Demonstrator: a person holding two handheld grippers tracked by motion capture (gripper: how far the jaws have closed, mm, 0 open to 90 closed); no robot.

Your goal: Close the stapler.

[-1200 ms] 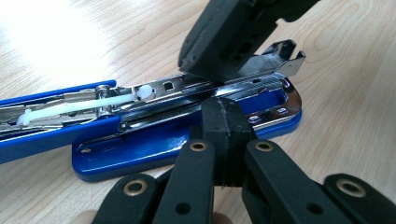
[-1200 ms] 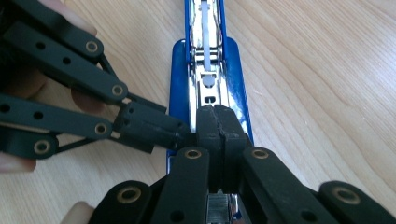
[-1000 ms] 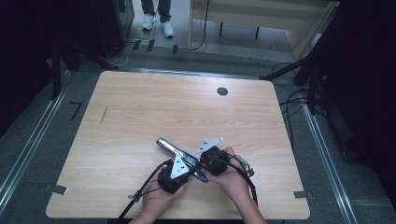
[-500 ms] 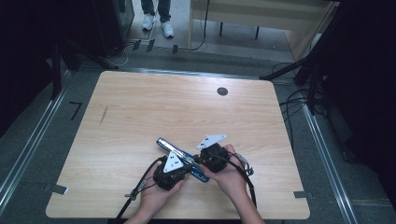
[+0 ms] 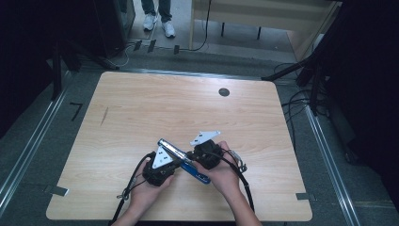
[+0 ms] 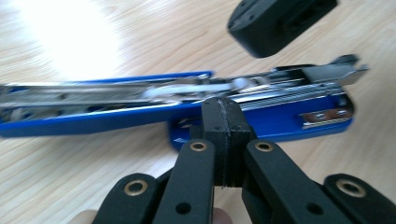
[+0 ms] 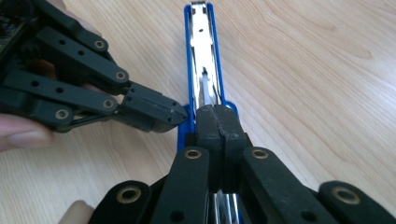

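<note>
a blue plastic stapler with its chrome metal magazine swung open (image 5: 181, 159) was laid flat on the pale wooden table (image 5: 141, 113), between both tongs. left gripper (image 6: 223, 122) and right gripper (image 7: 217, 125) were clenched empty, tips pressed at its hinge, likely to steady it.

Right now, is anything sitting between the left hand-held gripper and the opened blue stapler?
Nothing visible. The left hand-held gripper, jaws shut, has its tips right at the side of the blue stapler, with bare table around. The right hand-held gripper, also shut, meets the stapler at the same spot, beside the left one, not in front of it.
</note>
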